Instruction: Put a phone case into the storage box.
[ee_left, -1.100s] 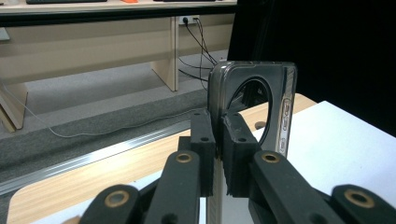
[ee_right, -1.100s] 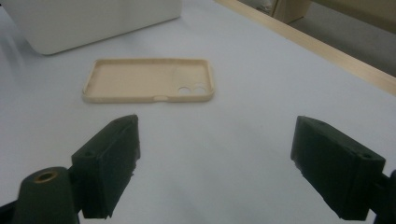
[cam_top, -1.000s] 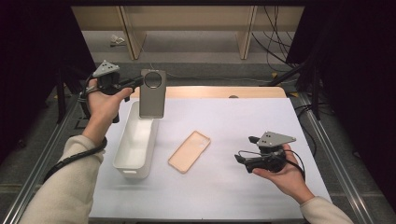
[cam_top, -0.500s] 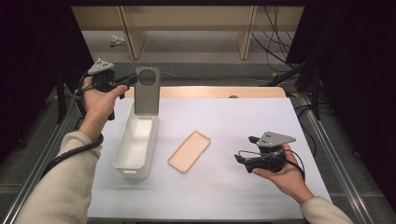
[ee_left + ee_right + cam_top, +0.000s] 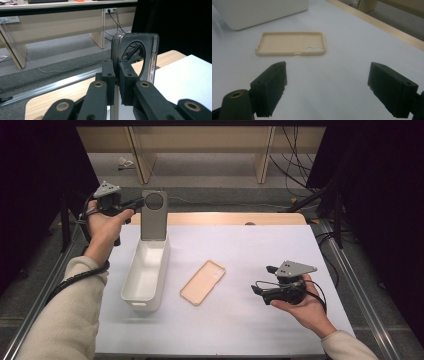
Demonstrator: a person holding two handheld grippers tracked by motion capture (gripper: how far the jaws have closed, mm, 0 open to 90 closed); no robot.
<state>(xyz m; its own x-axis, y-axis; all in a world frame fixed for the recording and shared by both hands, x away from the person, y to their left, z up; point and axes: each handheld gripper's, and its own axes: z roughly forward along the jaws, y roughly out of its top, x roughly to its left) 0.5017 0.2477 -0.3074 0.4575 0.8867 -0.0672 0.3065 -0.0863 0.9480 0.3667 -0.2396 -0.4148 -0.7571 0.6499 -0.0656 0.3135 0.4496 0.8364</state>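
From the high view, the left tool is clenched on the edge of a grey phone case, holding it upright over the far end of a white bin at the left of the table. A beige phone case lies flat on the table just right of the bin, well apart from the right tool, which rests low over the table's right side. The step in hand looks like lowering the grey case into the bin; the next move would call for bringing it down inside the walls before the grip is let go, keeping its lower edge clear of the rim. In the left gripper view, the two black jaws pinch the grey phone case by its thin side wall, near the large round camera cutout, with the case rising straight ahead of the tool. In the right gripper view, the jaws stand wide apart and released, nothing between them; the beige phone case lies open side up ahead of them, with the white bin beyond it.
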